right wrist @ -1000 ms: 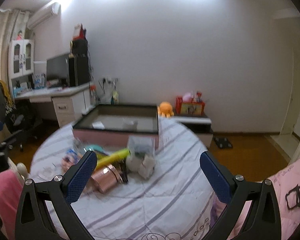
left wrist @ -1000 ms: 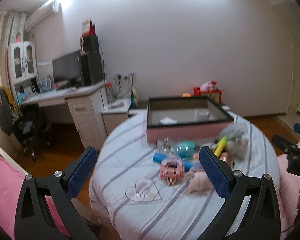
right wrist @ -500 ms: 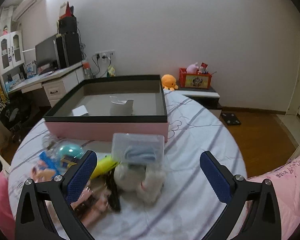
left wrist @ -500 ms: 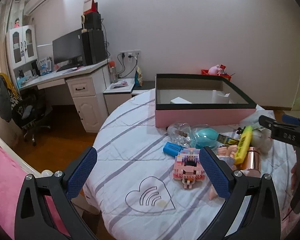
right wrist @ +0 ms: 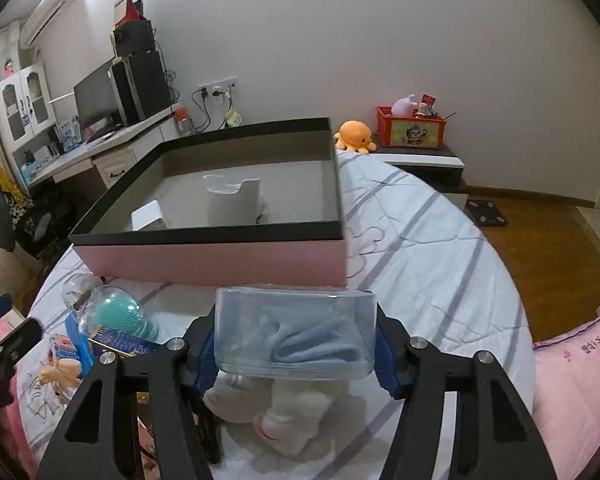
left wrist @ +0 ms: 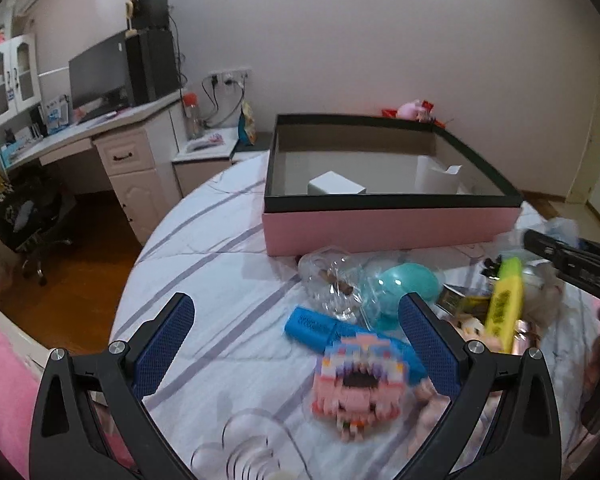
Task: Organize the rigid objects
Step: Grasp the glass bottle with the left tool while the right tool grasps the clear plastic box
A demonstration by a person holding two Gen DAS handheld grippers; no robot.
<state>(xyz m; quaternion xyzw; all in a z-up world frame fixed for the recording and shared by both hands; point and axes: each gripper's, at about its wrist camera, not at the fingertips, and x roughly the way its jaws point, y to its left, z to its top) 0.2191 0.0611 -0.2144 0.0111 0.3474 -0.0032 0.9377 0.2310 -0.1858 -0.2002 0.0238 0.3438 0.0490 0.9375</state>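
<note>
- The task is judged to be at an early stage: only two white items, a small white block and a notched white holder, are seen inside the pink box, and most of its floor is bare.
- A clear plastic case with blue cloth inside is flanked by the right tool; its jaws have just been closing, and the pads appear pressed against the case's two ends. The case sits just in front of the box's near wall, above a white plush toy.
- The left tool is held wide open and empty above the counter, with a pink brick-built figure blurred between its jaws and untouched.
- Left to be sorted, as far as can be seen: the brick figure, a blue marker, a teal egg-shaped item in clear packaging, a yellow highlighter and a coppery object partly hidden behind it.
- The box's black rim is the edge to be cleared; it is judged that the case must be lifted above it before being carried in.
- Open room is found on the striped cloth to the left of the clutter and to the right of the box; the round counter's edge falls away to the wooden floor on both sides.
- The two tools are close together over the clutter, so crossing paths should be avoided.
</note>
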